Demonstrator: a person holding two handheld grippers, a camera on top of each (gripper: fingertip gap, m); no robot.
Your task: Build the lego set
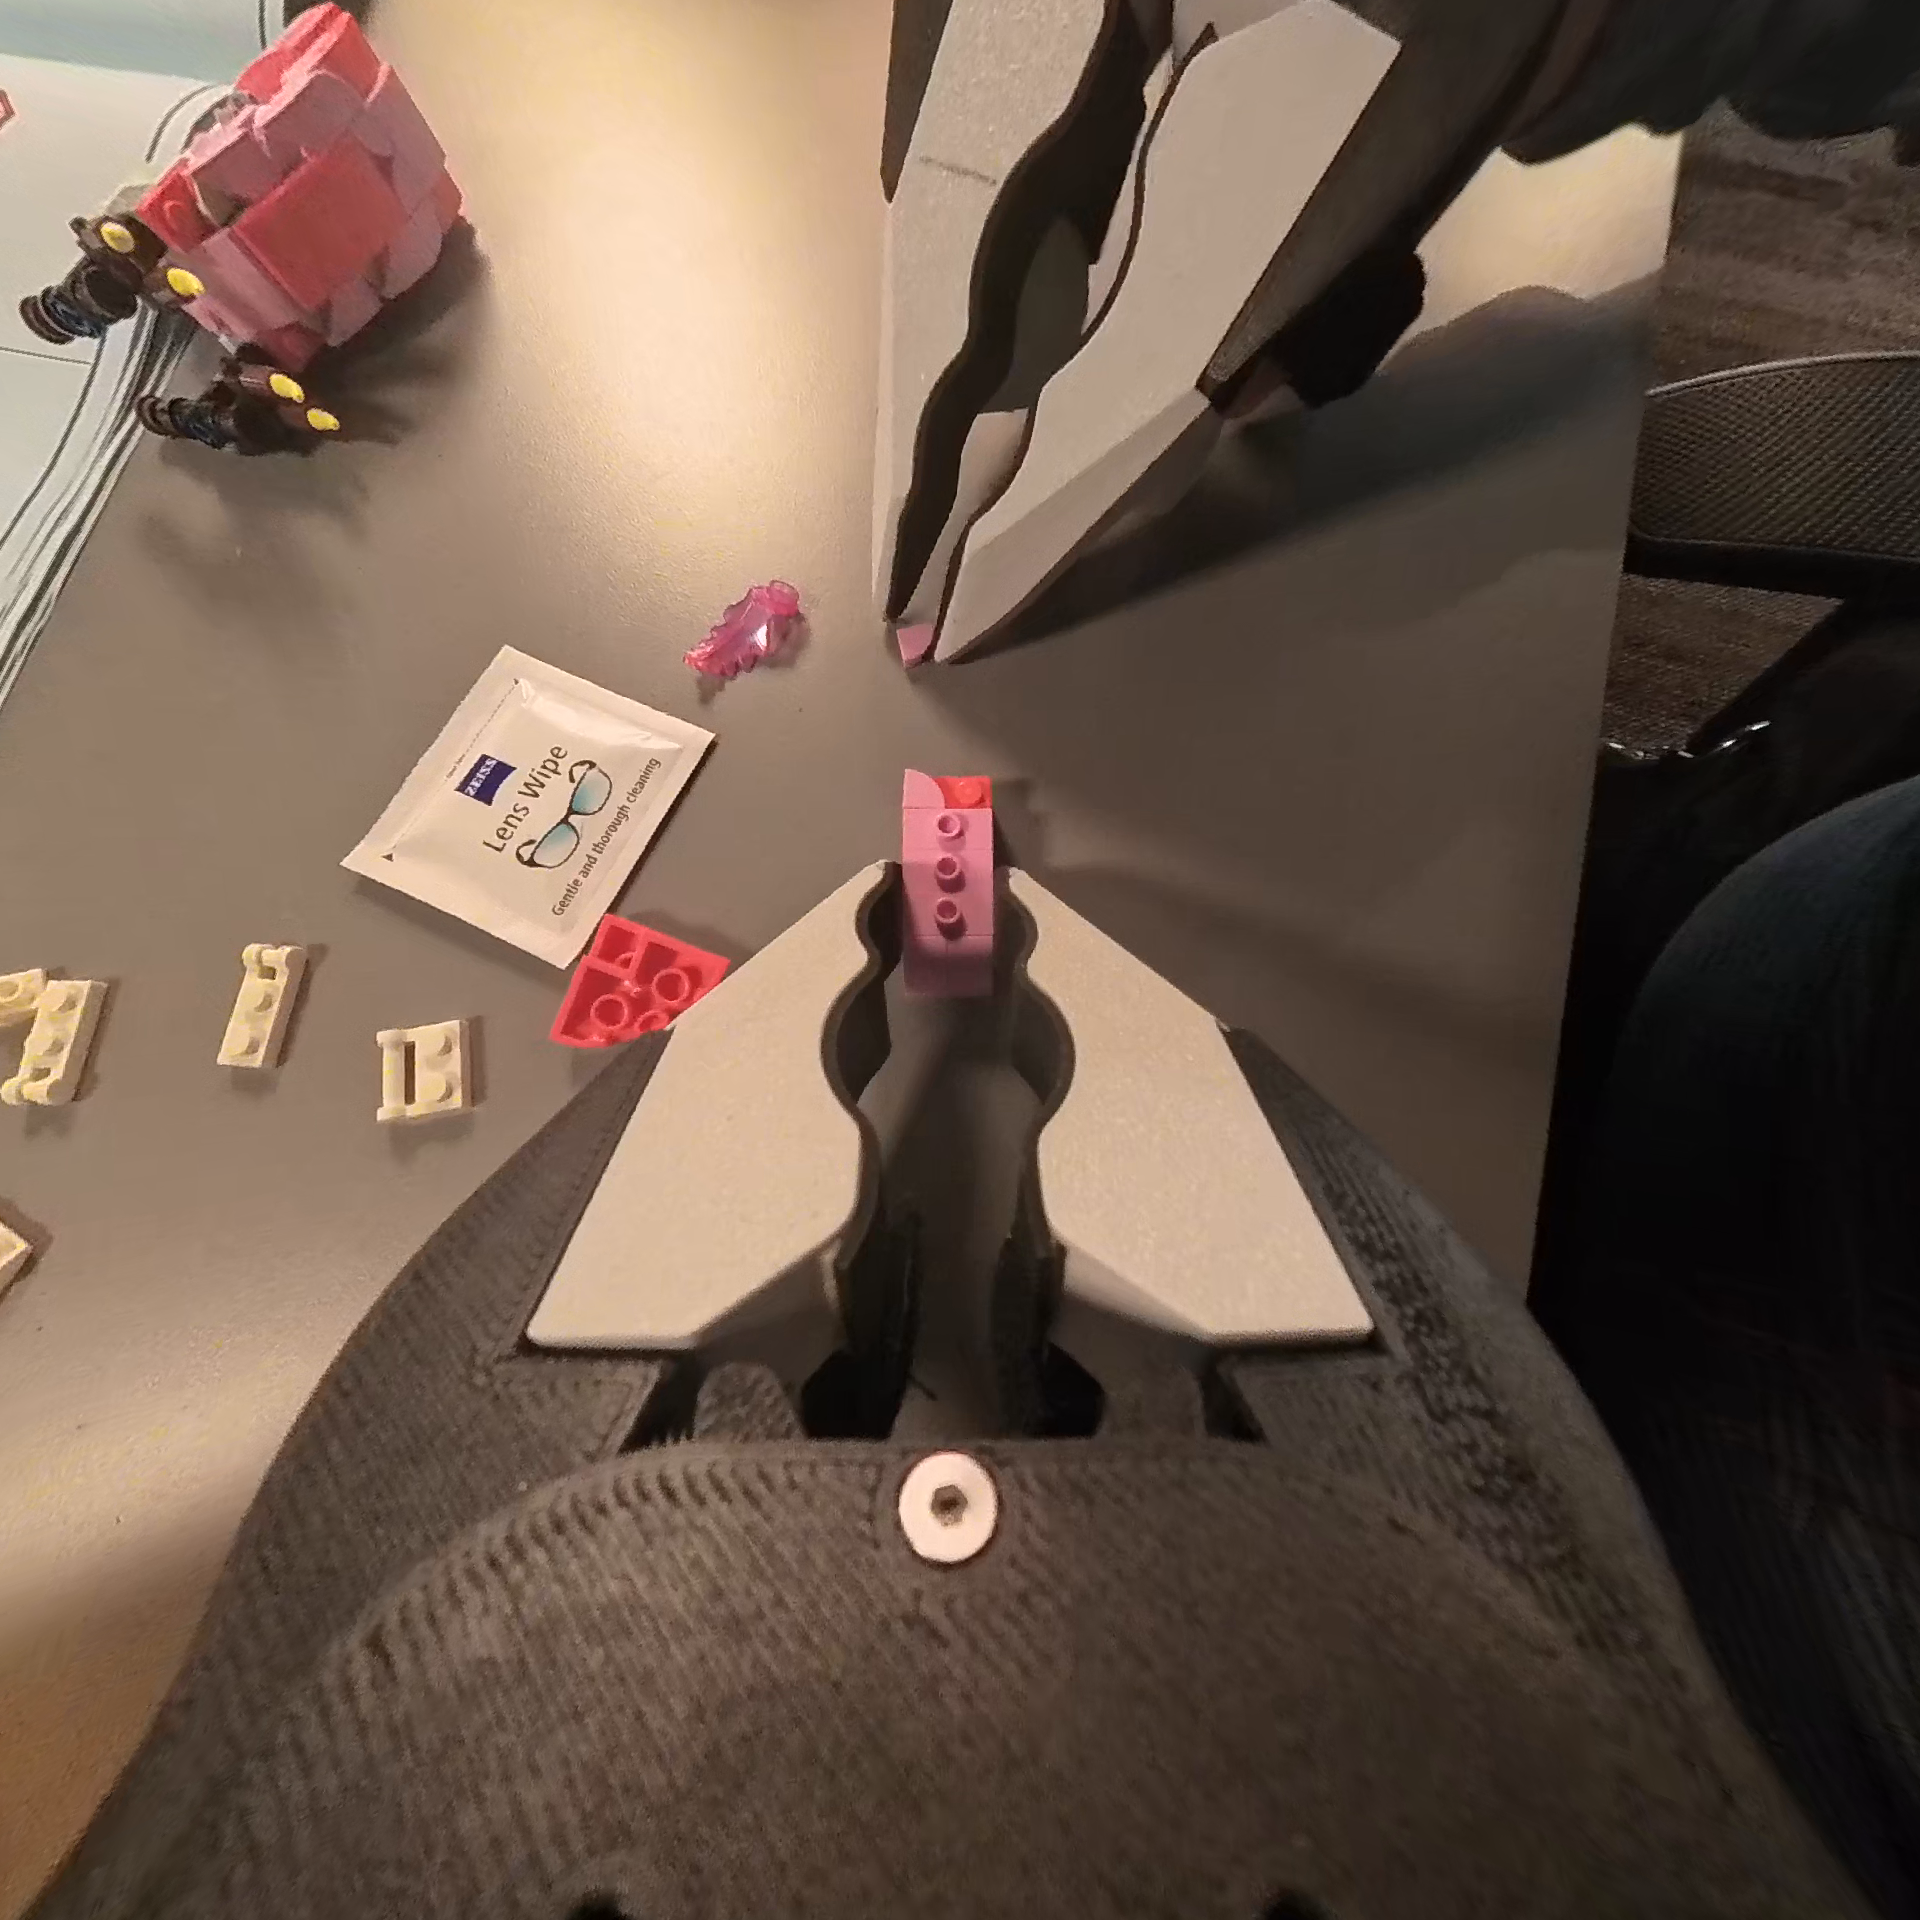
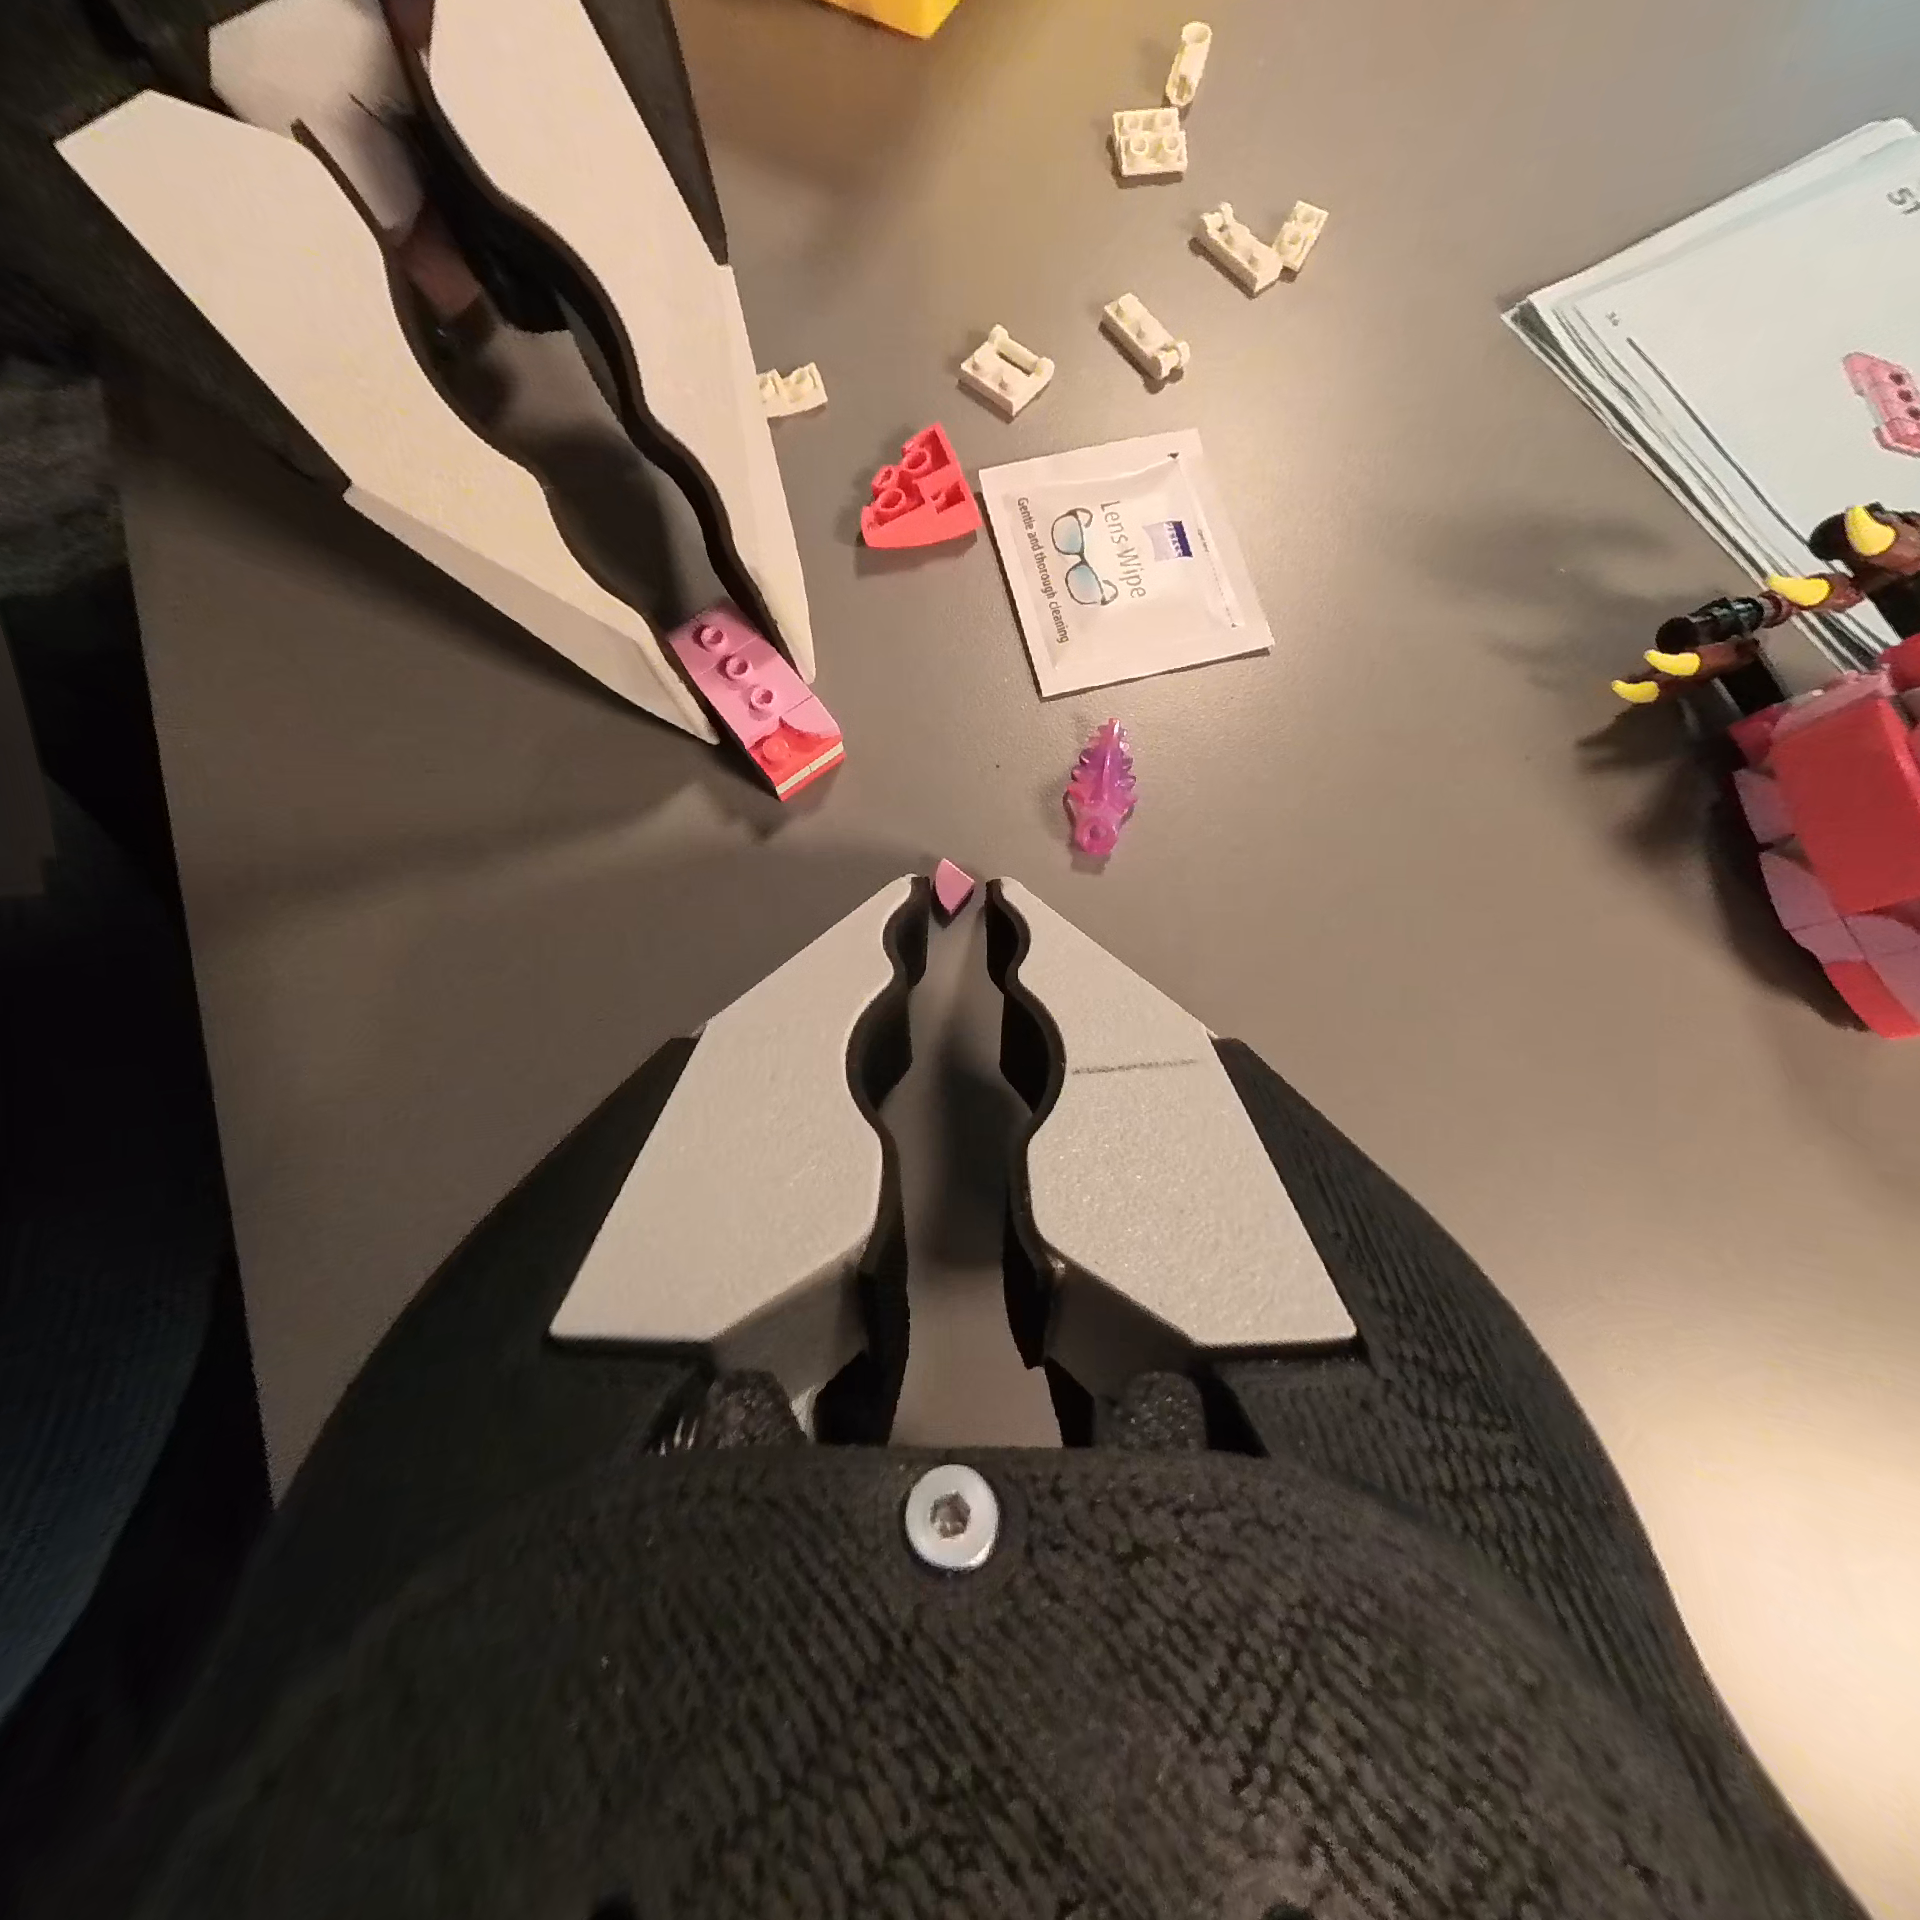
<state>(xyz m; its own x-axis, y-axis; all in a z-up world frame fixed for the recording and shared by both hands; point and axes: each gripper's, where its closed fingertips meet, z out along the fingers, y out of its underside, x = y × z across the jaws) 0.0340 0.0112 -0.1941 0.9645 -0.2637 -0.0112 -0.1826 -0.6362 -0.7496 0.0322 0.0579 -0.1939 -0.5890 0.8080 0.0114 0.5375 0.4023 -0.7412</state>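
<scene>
I hold the pink brick stack pinched in my left gripper. My right gripper stands narrowly parted around a small pink tile, feather piece at two o'clock; I'd squeeze squarely.

The left gripper fingers clamp a pink brick strip above the grey table.

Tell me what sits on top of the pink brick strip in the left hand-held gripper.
The pink brick strip shows three bare studs in a row. Its outer end carries a pink curved tile beside a red stud. Its inner end is hidden inside the left hand-held gripper.
</scene>
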